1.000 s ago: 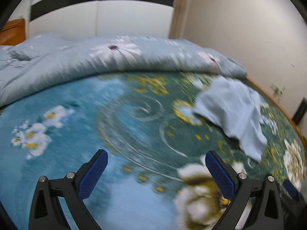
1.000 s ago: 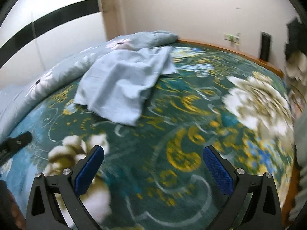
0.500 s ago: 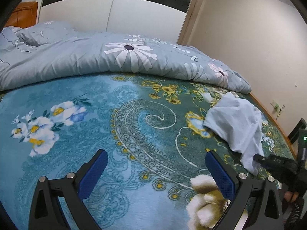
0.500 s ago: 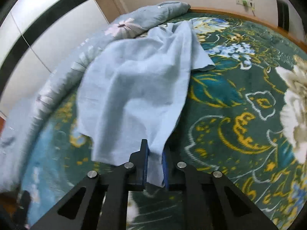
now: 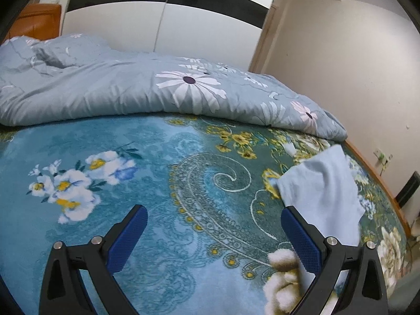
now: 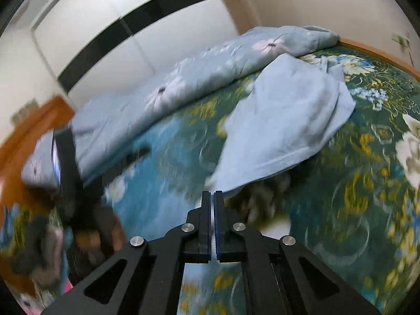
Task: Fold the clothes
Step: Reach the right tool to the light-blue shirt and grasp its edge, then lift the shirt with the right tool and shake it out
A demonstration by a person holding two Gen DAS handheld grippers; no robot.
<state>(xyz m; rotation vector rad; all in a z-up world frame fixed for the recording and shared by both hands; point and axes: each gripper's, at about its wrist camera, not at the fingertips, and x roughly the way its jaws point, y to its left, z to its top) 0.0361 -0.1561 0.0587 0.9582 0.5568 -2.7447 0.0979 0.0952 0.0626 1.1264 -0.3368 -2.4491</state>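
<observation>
Up close, the right tool has its two blue pads pressed together, and the near corner of the pale blue garment runs down to their tips; whether any cloth is truly pinched between them cannot be told, since only a thin dark slit shows between the pads and the view is smeared. The left tool stands with its pads wide apart and nothing between them, hanging over the patterned bedspread. Beyond it, the garment lies crumpled on the right side of the bed, its near edge passing behind the left tool's right finger, and apparently lifted off the bedspread at that end. Farther out, a grey-blue duvet with daisy prints is bunched along the far side of the bed, close to the garment's far end. The likely trouble: a thin corner held only at the pad tips could slip free as the garment is dragged, and its far end could catch on the duvet and bunch rather than spread flat for folding.
</observation>
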